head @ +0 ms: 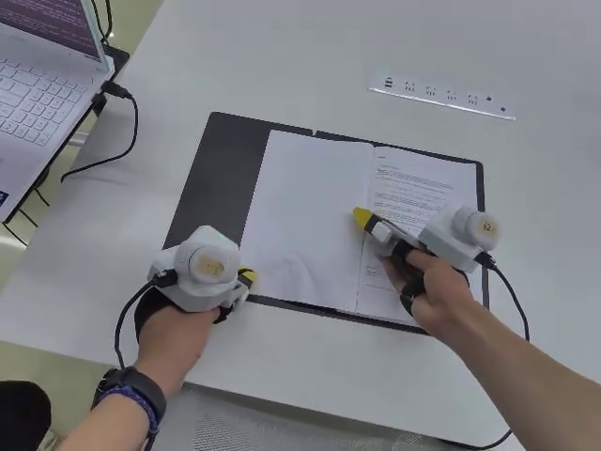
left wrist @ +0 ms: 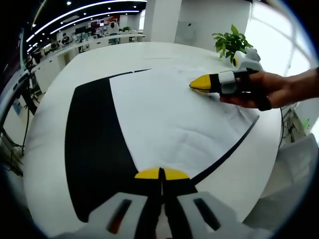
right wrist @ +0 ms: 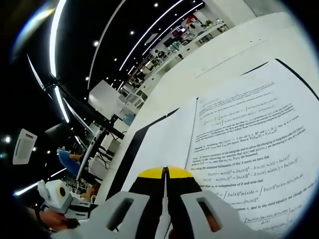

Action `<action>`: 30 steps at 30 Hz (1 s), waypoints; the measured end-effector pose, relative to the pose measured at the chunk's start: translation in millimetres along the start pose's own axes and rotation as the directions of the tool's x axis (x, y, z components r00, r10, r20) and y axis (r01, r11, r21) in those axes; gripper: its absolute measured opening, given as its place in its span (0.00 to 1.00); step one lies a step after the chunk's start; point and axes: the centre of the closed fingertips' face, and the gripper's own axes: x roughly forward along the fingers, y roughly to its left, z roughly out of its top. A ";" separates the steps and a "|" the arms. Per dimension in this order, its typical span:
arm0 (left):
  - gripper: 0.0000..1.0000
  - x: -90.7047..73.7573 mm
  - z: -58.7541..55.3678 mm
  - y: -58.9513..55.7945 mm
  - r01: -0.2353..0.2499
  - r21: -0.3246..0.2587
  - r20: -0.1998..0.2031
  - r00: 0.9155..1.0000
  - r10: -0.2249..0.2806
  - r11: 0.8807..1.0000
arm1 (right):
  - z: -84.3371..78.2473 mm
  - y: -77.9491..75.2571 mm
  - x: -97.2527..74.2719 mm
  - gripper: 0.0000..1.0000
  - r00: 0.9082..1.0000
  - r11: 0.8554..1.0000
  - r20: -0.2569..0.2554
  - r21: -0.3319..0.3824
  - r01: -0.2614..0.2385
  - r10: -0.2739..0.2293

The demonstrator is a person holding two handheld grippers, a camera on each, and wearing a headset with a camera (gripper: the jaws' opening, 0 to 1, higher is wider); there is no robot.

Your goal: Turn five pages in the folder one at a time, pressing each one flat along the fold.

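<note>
Fingers together, right gripper (head: 361, 217) seemingly presses the folder (head: 216, 178) fold; left gripper (head: 246, 277) closed too.

left gripper (left wrist: 160, 174) jaws together, at folder (left wrist: 89, 144) edge | right gripper (left wrist: 200, 83) on page (left wrist: 164, 117)

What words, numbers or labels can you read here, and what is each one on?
Nothing can be quoted reliably.
Right-hand page: printed paragraphs with formulas, too small and warped to read.
Left-hand page: no print visible.
Laptop screen: lines of text, too small to read.
Power strip: markings too small to read.
</note>
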 end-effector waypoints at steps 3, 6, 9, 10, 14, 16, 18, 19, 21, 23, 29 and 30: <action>0.00 0.8 -0.5 1.0 0.001 -0.004 0.000 1.000 -0.001 1.000 | 2.9 1.3 -0.7 0.00 1.000 1.000 0.020 0.011 -0.010 0.010; 0.00 0.8 -0.8 0.6 -0.001 -0.027 0.002 1.000 0.001 1.000 | 3.1 1.3 -0.5 0.00 0.999 1.000 0.032 0.003 -0.020 0.020; 0.00 0.7 -1.2 0.8 0.000 -0.031 0.001 1.000 0.000 1.000 | 2.0 10.0 -3.0 0.00 0.999 1.000 0.044 0.007 -0.027 0.027; 0.00 0.6 -1.3 0.3 0.000 -0.027 0.001 1.000 0.000 1.000 | 2.4 10.8 -2.8 0.00 0.998 1.000 0.048 0.008 -0.027 0.027; 0.00 0.6 -1.3 0.6 0.000 -0.024 0.003 1.000 0.000 1.000 | 5.5 17.1 -1.6 0.00 0.997 0.999 0.065 0.018 -0.030 0.029; 0.00 0.2 -1.5 0.9 0.002 -0.038 0.007 1.000 -0.001 0.999 | 9.6 18.0 0.7 0.00 0.997 0.999 0.080 0.029 -0.028 0.026; 0.00 -0.5 -1.9 1.7 0.005 -0.059 0.016 1.000 -0.004 0.998 | 15.4 17.1 3.8 0.00 0.995 0.999 0.097 0.040 -0.015 0.011; 0.00 -0.7 -1.8 1.3 0.005 -0.058 0.017 1.000 -0.005 0.998 | 17.6 14.7 5.2 0.00 0.995 0.999 0.103 0.049 -0.004 -0.001; 0.00 -0.8 -1.7 1.0 0.005 -0.051 0.017 1.000 -0.004 0.999 | 21.9 13.6 9.1 0.00 0.994 0.998 0.112 0.066 -0.008 0.000; 0.00 -1.0 -1.8 0.5 0.005 -0.047 0.015 1.000 -0.004 0.999 | 24.9 13.0 12.3 0.00 0.993 0.998 0.114 0.066 -0.007 -0.001; 0.00 -1.8 -1.7 0.4 0.004 -0.046 0.020 1.000 -0.003 0.999 | 33.5 9.7 18.1 0.00 0.990 0.997 0.138 0.083 0.007 -0.018; 0.00 -1.9 -1.8 0.4 0.005 -0.046 0.020 1.000 -0.004 0.999 | 34.8 9.4 19.0 0.00 0.989 0.996 0.143 0.088 0.009 -0.022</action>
